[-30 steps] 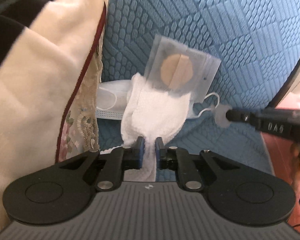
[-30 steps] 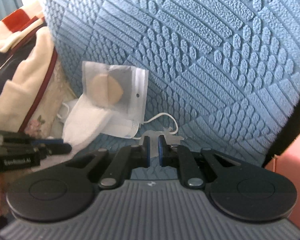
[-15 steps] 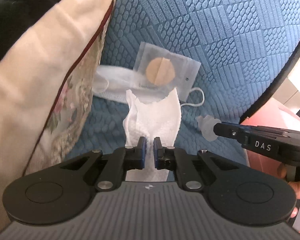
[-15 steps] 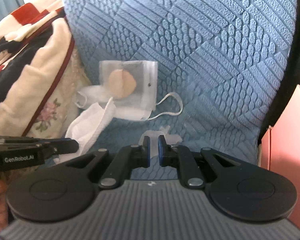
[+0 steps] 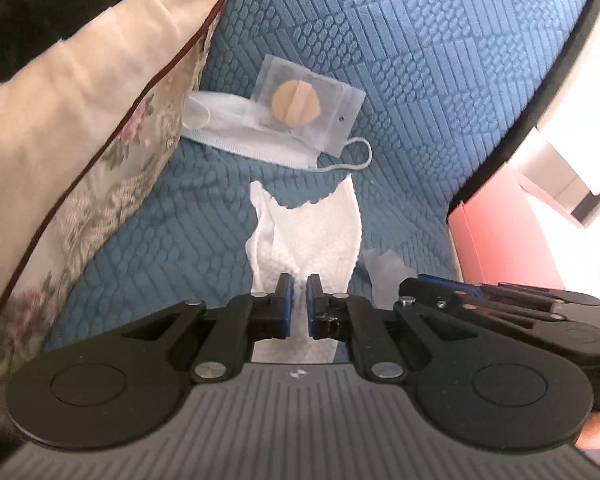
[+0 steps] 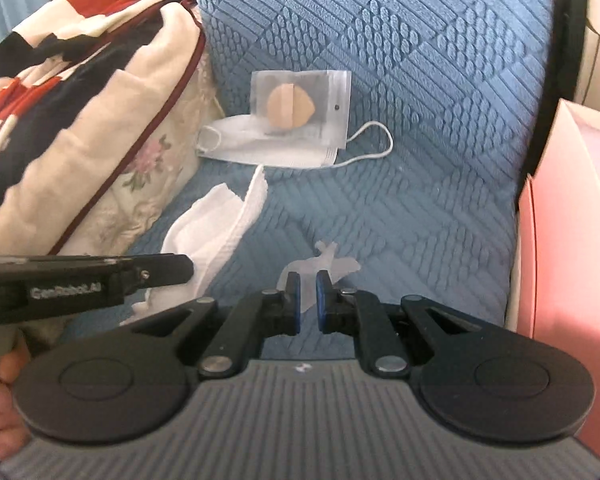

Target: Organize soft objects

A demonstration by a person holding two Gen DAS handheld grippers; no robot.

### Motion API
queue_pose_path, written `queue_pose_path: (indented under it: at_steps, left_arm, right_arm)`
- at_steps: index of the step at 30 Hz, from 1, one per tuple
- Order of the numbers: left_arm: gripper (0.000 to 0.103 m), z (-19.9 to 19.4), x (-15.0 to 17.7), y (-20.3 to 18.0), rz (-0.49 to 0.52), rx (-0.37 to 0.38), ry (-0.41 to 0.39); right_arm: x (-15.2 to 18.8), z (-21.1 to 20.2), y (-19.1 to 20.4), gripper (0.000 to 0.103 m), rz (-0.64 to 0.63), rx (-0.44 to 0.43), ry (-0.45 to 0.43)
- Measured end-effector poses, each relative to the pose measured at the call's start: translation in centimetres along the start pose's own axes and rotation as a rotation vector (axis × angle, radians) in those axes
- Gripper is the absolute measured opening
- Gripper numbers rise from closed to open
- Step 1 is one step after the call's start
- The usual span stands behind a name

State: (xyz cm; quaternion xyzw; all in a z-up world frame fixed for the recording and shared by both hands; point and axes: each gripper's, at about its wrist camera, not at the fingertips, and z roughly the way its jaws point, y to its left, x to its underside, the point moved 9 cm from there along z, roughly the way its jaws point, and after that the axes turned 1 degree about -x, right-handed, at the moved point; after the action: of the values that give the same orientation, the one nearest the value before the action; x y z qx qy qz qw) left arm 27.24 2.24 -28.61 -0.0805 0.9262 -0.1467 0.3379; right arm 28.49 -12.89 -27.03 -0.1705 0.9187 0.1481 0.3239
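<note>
- Tissue (image 5: pixel 308 236), white and crumpled, hangs from the left claw (image 5: pixel 298 286) in the left wrist view; the jaws are nearly closed and pinch its lower part, so the free end fans out ahead over the blue cushion (image 5: pixel 440 80).
- Beyond it, a face mask (image 5: pixel 236 136) lies flat on the cushion, with a clear packet (image 5: pixel 312 106) holding a round tan pad resting on top of it. Both sit just beside a floral pillow (image 5: pixel 80 140), probably gathered there as one pile.
- At the right of this view the right claw's arm (image 5: pixel 500 300) comes in, with a wisp of clear film (image 5: pixel 384 266) at its tip. A pink box (image 5: pixel 500 236) stands at the cushion's edge.
- In the right wrist view, the right claw (image 6: pixel 308 284) is almost closed on that small scrap of clear film (image 6: pixel 324 266), gripping only its near edge.
- The left claw's arm (image 6: pixel 80 280) reaches in from the left, the tissue (image 6: pixel 216 224) trailing from it over the cushion (image 6: pixel 420 100).
- Mask (image 6: pixel 268 148) and packet (image 6: pixel 300 104) lie well apart from both claws, near the pillow (image 6: pixel 100 140) and a striped blanket (image 6: pixel 40 60).
- Judging by the grips, each hand is carrying one light piece, perhaps toward the pink box (image 6: pixel 572 260).
</note>
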Motion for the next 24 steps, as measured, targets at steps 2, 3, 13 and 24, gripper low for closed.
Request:
queue_pose_path:
  at_steps: [2, 3, 13, 24]
  left_arm:
    - [0.009, -0.8, 0.8, 0.1, 0.000, -0.001, -0.005]
    - [0.009, -1.1, 1.2, 0.0, -0.002, 0.002, -0.004]
    - [0.009, -2.8, 4.9, -1.6, 0.000, 0.027, 0.012]
    - [0.009, -3.0, 6.7, -1.7, 0.027, 0.006, 0.027]
  right_arm:
    - [0.8, -1.0, 0.3, 0.011, -0.001, 0.001, -0.003]
    - [1.2, -1.4, 0.4, 0.011, 0.005, -0.001, -0.002]
    - [5.2, -4.5, 1.4, 0.011, 0.018, 0.024, 0.011]
    - [9.3, -6.1, 1.9, 0.012, 0.033, 0.058, 0.039]
